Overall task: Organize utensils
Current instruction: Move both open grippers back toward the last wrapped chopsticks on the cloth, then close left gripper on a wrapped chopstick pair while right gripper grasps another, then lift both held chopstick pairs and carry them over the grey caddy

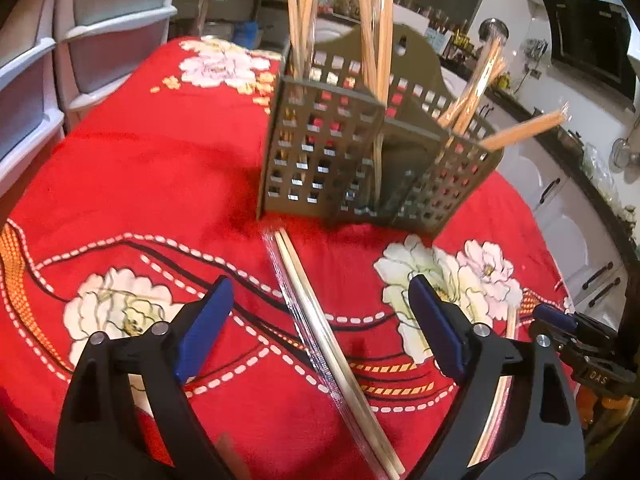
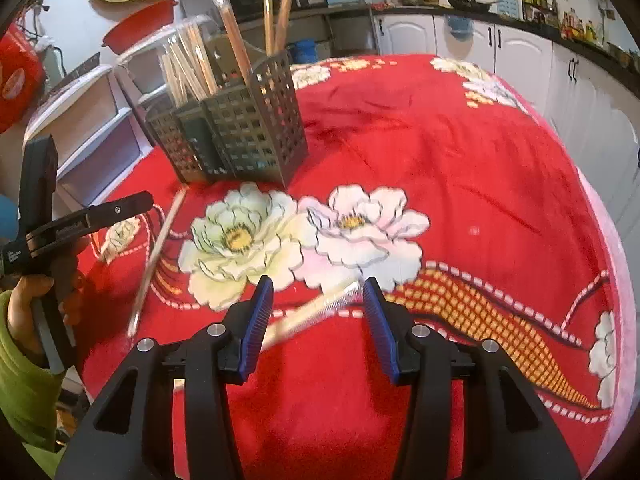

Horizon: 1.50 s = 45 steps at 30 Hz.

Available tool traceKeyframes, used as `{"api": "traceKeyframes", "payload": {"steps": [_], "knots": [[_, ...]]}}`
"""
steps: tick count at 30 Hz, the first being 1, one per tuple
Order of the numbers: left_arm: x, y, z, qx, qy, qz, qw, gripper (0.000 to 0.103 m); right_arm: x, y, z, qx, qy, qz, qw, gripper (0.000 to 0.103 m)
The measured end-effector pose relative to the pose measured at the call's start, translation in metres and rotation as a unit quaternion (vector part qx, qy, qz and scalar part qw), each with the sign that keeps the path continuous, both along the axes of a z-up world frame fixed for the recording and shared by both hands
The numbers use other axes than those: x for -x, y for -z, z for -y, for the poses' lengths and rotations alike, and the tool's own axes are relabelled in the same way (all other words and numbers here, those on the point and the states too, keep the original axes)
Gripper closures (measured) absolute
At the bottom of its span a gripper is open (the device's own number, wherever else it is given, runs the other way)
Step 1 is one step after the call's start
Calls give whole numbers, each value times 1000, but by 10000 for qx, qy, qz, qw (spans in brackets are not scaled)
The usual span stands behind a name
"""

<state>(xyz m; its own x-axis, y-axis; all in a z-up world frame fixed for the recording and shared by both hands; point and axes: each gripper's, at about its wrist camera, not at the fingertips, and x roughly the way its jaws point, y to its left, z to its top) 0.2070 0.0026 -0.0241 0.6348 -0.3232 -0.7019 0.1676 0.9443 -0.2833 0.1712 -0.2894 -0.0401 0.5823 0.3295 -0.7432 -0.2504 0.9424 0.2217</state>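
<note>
A wrapped pair of chopsticks [image 1: 320,332] lies on the red flowered cloth [image 1: 160,168] of the worktop just in front of the perforated utensil holder [image 1: 344,160], between the wide-open fingers of the left gripper [image 1: 320,328], untouched. A second wrapped pair [image 2: 316,312] lies farther from the holder, between the half-open fingers of the right gripper [image 2: 318,324], pads clear of it.

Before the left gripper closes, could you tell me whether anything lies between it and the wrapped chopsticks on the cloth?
Nothing visible does: the wrapped chopsticks lie bare on the cloth, between the open left gripper fingers.
</note>
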Motion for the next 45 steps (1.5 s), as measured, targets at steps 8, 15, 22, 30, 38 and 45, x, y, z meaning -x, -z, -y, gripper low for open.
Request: {"api": "traceKeyframes", "payload": {"steps": [8, 15, 22, 30, 38, 45], "knots": [[-19, 20, 4, 127, -18, -409, 9991, 23, -12, 20, 1, -109, 126, -384, 9991, 58], [-39, 23, 8, 18, -130, -449, 9989, 29, -32, 23, -5, -109, 183, -451, 9988, 65], [-55, 25, 15, -324, -315, -399, 9982, 59, -48, 22, -4, -131, 180, -449, 9987, 86], [-61, 18, -2, -191, -340, -286, 9988, 100, -54, -1, -21, -357, -146, -219, 9990, 92], [-36, -35, -23, 279, -201, 307, 9989, 102, -44, -53, -53, -596, -800, 437, 9941, 95], [-14, -110, -37, 523, -152, 1160, 9917, 102, -38, -108, -79, -673, -1179, 1098, 9846, 97]]}}
